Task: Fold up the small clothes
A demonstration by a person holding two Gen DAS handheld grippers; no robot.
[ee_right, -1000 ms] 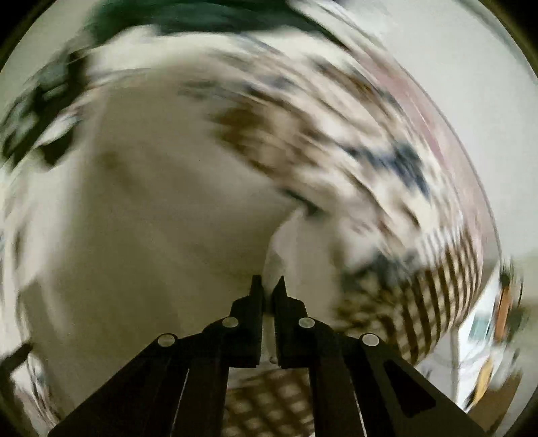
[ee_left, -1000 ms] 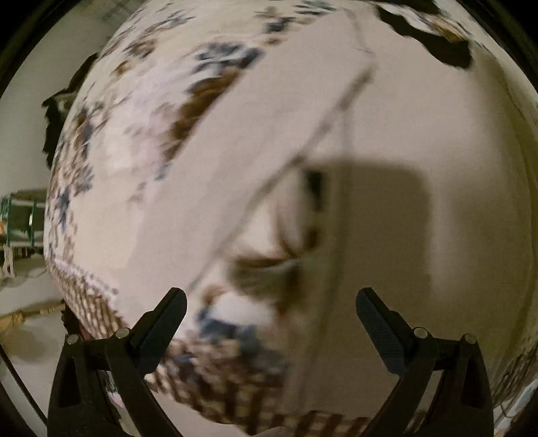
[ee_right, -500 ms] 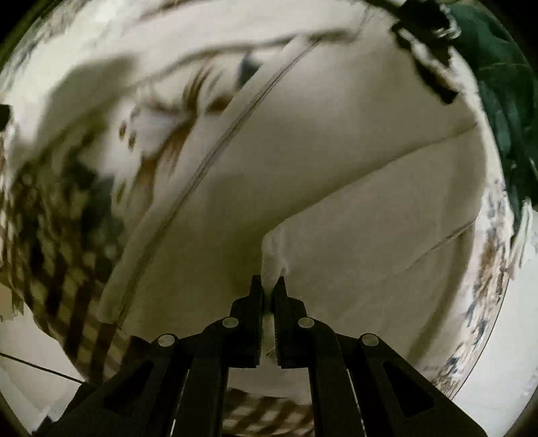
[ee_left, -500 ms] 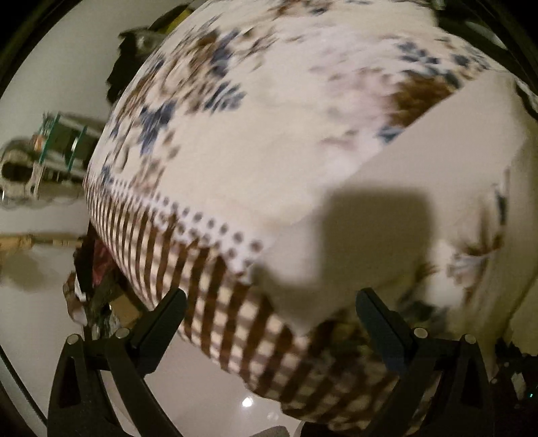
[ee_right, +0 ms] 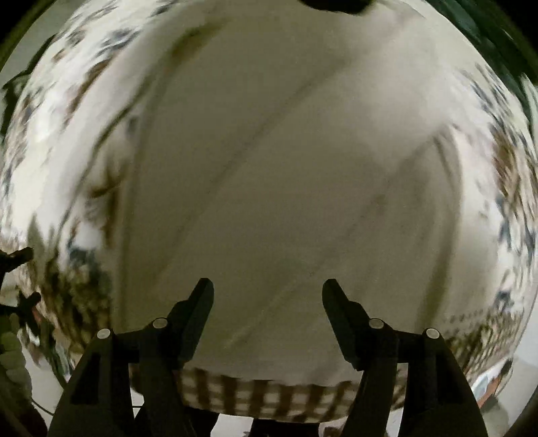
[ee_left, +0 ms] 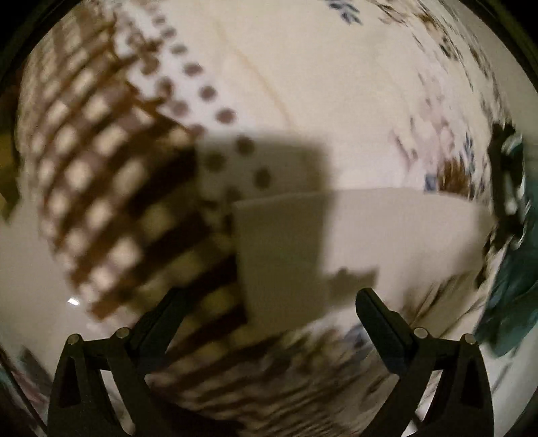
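A plain cream garment (ee_right: pixel 285 174) lies spread over a patterned tablecloth (ee_right: pixel 53 134) and fills the right wrist view. My right gripper (ee_right: pixel 268 295) is open and empty just above its near edge. In the left wrist view the same cream garment (ee_left: pixel 386 228) shows a straight folded edge and corner at the middle. My left gripper (ee_left: pixel 267 312) is open and empty above that corner, casting a square shadow. Both views are blurred by motion.
The tablecloth (ee_left: pixel 111 188) has a brown checked border, brown dots and blue-brown flowers. A dark green cloth (ee_left: pixel 514 279) lies at the right edge of the left wrist view and shows at the upper right of the right wrist view (ee_right: pixel 487 30).
My right gripper was shut on a pinch of the cream garment and has opened, letting it go. The left gripper has swung across the table, staying open.
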